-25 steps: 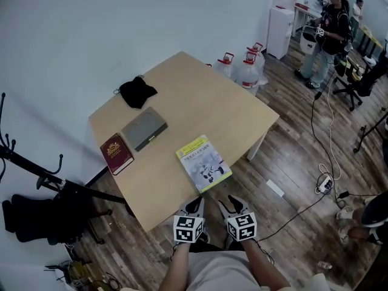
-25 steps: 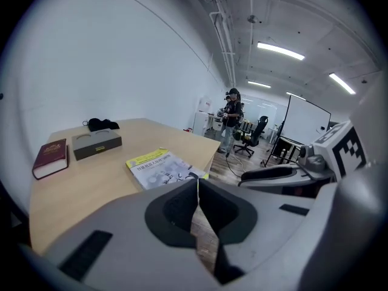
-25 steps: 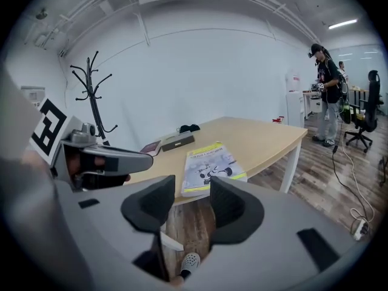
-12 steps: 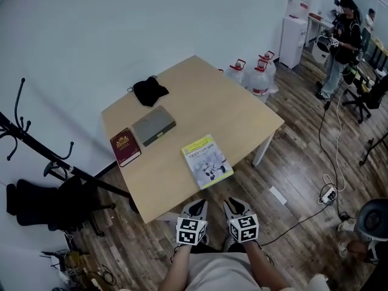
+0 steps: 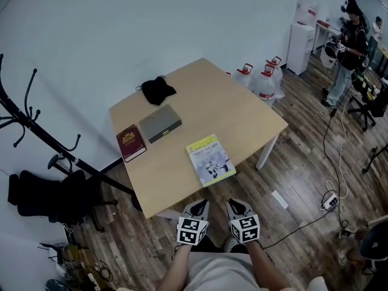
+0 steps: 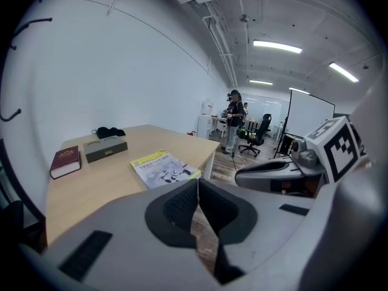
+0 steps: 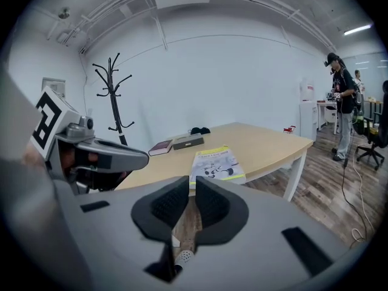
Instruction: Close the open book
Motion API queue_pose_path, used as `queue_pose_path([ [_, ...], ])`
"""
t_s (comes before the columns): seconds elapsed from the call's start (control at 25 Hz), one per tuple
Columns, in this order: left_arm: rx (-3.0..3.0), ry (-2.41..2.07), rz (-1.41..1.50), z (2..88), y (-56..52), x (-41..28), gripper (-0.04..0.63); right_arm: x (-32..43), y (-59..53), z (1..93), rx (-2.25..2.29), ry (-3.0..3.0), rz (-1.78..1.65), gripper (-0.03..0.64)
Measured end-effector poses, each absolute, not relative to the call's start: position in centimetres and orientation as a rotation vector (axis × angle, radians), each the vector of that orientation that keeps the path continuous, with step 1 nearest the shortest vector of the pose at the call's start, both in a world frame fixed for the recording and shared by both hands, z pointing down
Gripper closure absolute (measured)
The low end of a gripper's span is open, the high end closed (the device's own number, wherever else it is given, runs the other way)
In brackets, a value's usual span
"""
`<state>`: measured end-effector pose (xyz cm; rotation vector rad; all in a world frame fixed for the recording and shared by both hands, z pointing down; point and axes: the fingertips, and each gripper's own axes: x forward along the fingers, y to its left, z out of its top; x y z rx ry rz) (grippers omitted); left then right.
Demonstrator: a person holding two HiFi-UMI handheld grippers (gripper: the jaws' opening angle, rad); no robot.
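A yellow-covered book (image 5: 210, 160) lies flat and closed near the near edge of a wooden table (image 5: 242, 111). Farther left on the table are a dark red book (image 5: 131, 142), a grey box (image 5: 160, 123) and a black cloth (image 5: 157, 90). Both grippers hang in front of the table, touching nothing. The left gripper (image 5: 199, 203) has its jaws pressed together and empty. The right gripper (image 5: 234, 202) has just been closing to a narrow slit, with nothing between its jaws.

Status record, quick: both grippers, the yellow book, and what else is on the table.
left gripper: shut, empty, short of the table
right gripper: jaws have just been closing, narrow gap, nothing between them
yellow book: flat near front edge, cover up, looks closed
red book: closed, left edge
grey box: beside red book
black cloth: far corner
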<state>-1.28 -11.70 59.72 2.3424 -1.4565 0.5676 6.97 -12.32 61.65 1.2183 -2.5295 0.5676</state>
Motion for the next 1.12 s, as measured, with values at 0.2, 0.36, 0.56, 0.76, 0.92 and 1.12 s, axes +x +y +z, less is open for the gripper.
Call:
queue_pose_path([
  [0.2, 2.345, -1.482, 0.578, 59.5, -10.8, -2.6, 0.572, 6.6, -12.0, 61.9, 1.180, -2.538, 0.569, 0.598],
  [0.36, 2.325, -1.511, 0.560, 59.9, -10.2, -3.8, 0.572, 6.7, -11.0, 62.6, 1.133, -2.526, 0.534, 0.607],
  [0.56, 2.313, -1.484, 0.564, 61.1, -9.3, -3.4, 0.572, 7.4, -9.9, 63.0, 1.131, -2.510, 0.539, 0.607],
  [0.76, 2.319, -1.458, 0.572, 61.9, -8.6, -2.3, 0.572, 8.5, -9.2, 62.9, 1.140, -2.504, 0.535, 0.607],
  [0.92, 2.320, -1.454, 0.570, 62.0, -8.1, -1.9, 0.572, 8.8, -8.7, 63.0, 1.128, -2.506, 0.525, 0.607],
  [1.12, 2.306, -1.462, 0.580, 62.5, -7.8, -2.4, 0.572, 8.8, -8.7, 62.7, 1.124, -2.514, 0.517, 0.608],
])
